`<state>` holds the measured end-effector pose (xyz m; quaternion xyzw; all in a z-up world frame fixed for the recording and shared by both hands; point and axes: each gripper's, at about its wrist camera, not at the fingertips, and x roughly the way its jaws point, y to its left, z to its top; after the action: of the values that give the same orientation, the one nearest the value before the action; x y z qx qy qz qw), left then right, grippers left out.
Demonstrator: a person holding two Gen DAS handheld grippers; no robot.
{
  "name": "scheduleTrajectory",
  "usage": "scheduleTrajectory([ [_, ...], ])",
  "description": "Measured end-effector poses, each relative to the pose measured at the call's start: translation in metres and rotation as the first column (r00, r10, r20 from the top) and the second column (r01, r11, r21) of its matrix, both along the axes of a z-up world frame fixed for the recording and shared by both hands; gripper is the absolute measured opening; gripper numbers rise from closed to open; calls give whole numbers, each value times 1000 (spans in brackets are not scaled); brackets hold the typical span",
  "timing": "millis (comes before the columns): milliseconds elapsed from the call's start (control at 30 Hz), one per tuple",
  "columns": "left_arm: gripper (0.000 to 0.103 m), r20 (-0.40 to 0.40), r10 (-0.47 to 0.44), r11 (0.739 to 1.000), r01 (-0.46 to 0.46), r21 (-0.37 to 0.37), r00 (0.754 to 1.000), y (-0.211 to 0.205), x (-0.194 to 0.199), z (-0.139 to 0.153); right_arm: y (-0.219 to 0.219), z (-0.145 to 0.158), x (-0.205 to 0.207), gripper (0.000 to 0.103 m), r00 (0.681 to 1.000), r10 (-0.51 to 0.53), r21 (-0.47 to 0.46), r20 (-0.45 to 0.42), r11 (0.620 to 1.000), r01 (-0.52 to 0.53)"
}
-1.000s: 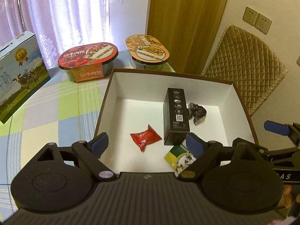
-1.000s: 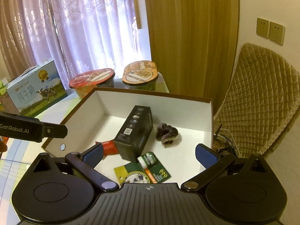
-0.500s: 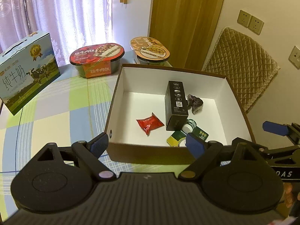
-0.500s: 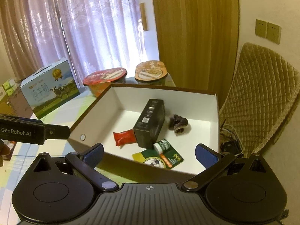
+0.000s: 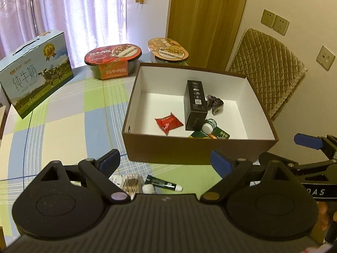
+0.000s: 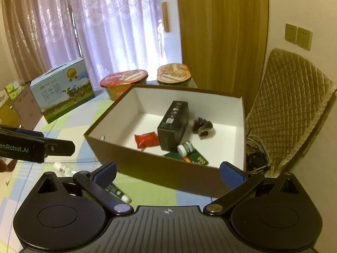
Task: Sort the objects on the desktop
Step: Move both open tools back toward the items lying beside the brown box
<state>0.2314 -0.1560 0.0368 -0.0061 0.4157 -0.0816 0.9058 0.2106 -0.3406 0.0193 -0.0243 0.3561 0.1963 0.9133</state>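
Desktop objects sit sorted in a brown cardboard box with a white interior, on a table covered by a checked cloth. Inside the box, a black carton lies lengthwise near the middle, a red snack packet just to its left and a dark scrunchie just to its right. At the carton's near end a small white-capped bottle rests on a green packet.

On the cloth in front of the box lie a green tube with a white cap, a pack of cotton swabs and, seen from the right wrist, a small clear bottle.

The left gripper hangs over the cloth short of the box, its blue-padded jaws wide and opening further, nothing between them. The right gripper hangs likewise before the box's near wall, jaws spread wide and empty.

Beyond the box stand a blue milk carton case, a red-lidded instant meal bowl and an orange-lidded bowl. A quilted chair back stands to the right, against the wall.
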Motion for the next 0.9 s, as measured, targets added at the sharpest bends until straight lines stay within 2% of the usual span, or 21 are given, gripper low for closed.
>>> scheduleTrajectory([
  [467,91,-40,26,1000,-26,17,999,18,-32,-11,21,-17,-17,101,993,102,13,-53,995,-101],
  [900,91,-113,107,994,-103,38,988,48,-57,-38,42,-43,-20,101,975,172,3,-140,985,-173],
])
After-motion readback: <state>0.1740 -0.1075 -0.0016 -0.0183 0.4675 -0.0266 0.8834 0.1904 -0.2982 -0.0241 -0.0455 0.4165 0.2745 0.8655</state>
